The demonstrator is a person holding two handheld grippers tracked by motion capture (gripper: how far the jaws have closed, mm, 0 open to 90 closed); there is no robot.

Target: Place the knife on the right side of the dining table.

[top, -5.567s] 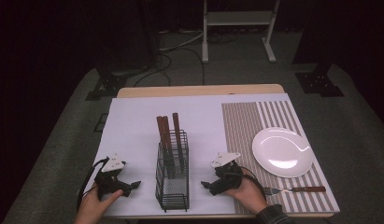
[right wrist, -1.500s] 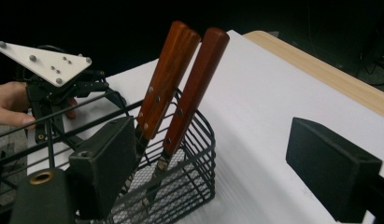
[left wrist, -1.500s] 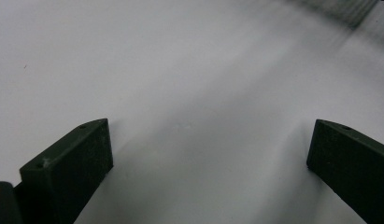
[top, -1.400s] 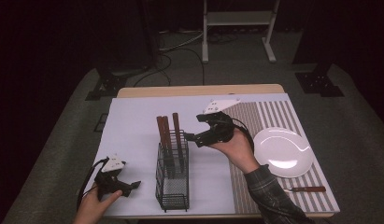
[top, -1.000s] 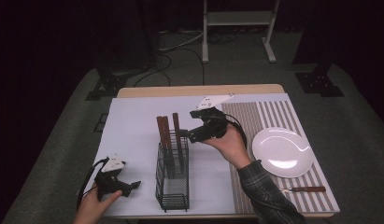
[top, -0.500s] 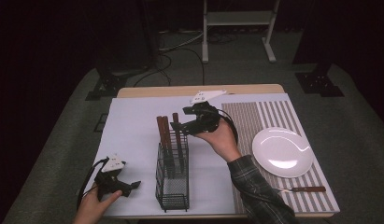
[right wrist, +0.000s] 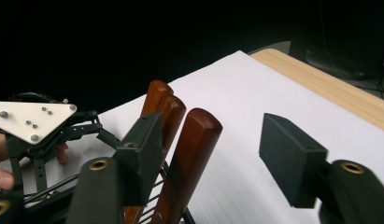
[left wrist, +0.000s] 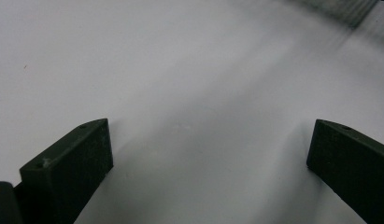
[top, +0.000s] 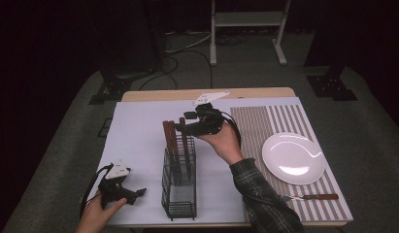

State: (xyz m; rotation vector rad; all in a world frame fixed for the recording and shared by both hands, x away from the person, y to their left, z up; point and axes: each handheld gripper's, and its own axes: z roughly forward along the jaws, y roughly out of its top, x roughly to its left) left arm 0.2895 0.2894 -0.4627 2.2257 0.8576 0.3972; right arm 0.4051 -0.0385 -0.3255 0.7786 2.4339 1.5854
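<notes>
Right gripper point(top: 180, 127): raised above the desk, level with the tops of three brown wooden utensil handles point(top: 175, 141) standing upright in a black wire-mesh caddy point(top: 179, 191). Jaws half spread, just now closing; nearest handle point(right wrist: 187, 163) between them, close against the one jaw and clear of the other, not yet pinched. Other two handles point(right wrist: 158, 105) just behind the near jaw.

Left gripper point(top: 139, 192): resting low on the white paper sheet point(top: 139, 141) covering the desk, well apart from the right gripper, beside the caddy's base. Jaws spread wide, bare white sheet point(left wrist: 194, 93) between them.

Round white ceramic plate point(top: 293, 158): on the grey-and-white striped placemat point(top: 257, 124), off to the far side of the right hand point(top: 226, 143), well apart from the right gripper.

Wooden-handled piece of cutlery point(top: 311, 197): flat on the placemat near the desk's front edge, past the plate, far from both grippers; its metal end too small to identify.
</notes>
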